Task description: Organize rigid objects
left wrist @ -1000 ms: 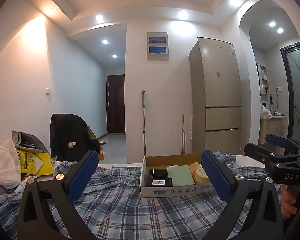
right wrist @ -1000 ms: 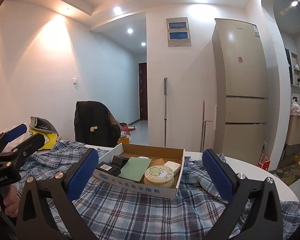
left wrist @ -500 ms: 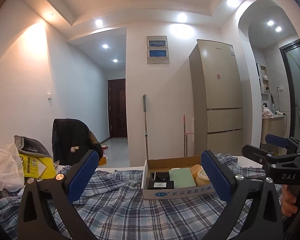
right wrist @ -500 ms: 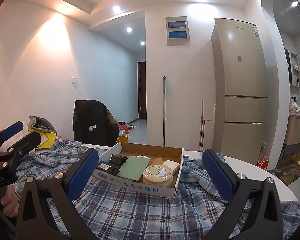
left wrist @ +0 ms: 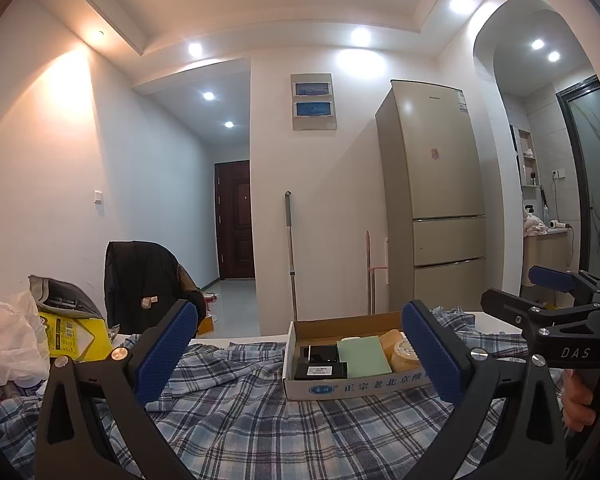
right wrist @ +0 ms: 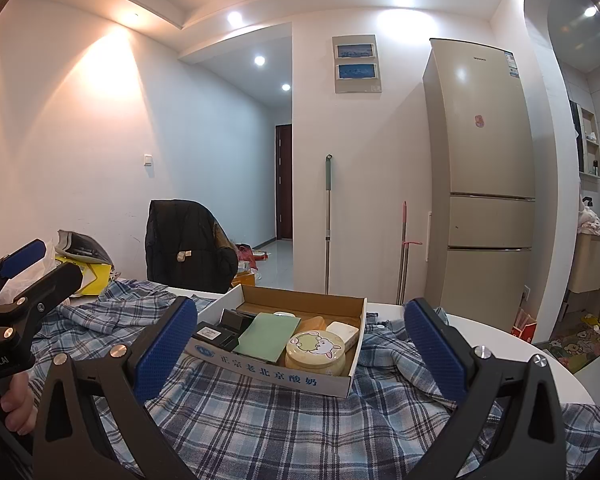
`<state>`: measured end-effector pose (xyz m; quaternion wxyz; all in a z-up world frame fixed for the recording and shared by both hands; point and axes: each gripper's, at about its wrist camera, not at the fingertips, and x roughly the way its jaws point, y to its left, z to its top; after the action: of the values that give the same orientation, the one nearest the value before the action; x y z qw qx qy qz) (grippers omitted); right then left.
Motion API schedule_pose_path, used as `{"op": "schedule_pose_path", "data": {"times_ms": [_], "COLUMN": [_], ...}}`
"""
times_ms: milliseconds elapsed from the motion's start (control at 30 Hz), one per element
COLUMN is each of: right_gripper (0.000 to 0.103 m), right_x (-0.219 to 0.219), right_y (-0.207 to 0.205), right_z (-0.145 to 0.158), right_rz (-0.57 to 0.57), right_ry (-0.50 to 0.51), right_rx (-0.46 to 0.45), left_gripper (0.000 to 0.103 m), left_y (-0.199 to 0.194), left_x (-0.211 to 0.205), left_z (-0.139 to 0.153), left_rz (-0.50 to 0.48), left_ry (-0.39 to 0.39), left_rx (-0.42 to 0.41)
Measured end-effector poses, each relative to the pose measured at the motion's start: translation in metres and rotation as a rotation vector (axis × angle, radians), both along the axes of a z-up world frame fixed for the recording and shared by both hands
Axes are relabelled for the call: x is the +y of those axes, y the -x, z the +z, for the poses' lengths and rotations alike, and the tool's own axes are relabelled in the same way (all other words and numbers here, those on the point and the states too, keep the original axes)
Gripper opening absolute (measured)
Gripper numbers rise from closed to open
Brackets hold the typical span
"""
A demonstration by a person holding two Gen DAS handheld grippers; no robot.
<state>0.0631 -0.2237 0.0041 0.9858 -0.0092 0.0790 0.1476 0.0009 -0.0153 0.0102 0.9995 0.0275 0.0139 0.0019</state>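
Hovering | L gripper (left wrist: 300,350) & R gripper (right wrist: 300,344) jaws wide, empty | box (right wrist: 260,370) ahead

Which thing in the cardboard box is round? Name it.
The yellow round tin with the cartoon animal on its lid, at the box's near right corner. The green card and black boxes are flat-sided.

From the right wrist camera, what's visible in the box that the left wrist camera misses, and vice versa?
Only the right wrist view shows the round tin's cartoon lid and the white block behind it. Only the left wrist view shows the white plastic bag at the table's left edge in full. Both show the cardboard box on the plaid cloth, the green card, the black items, and both grippers, left and right, open and empty.
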Motion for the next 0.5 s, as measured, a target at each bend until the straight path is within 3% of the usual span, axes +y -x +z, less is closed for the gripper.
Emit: {"op": "schedule_pose_path", "data": {"times_ms": [500], "right_gripper": [0.103], "right_x": [0.0000], "right_y": [-0.0012], "right_z": [0.0010], "right_rz": [-0.002], "right_ry": [0.006], "right_rx": [0.009], "left_gripper": [0.103], "left_y": [-0.0020], "left_x": [0.0022], "left_z": [-0.0014], "left_rz": [-0.002], "left_ry": [0.004], "left_rx": [0.013]}}
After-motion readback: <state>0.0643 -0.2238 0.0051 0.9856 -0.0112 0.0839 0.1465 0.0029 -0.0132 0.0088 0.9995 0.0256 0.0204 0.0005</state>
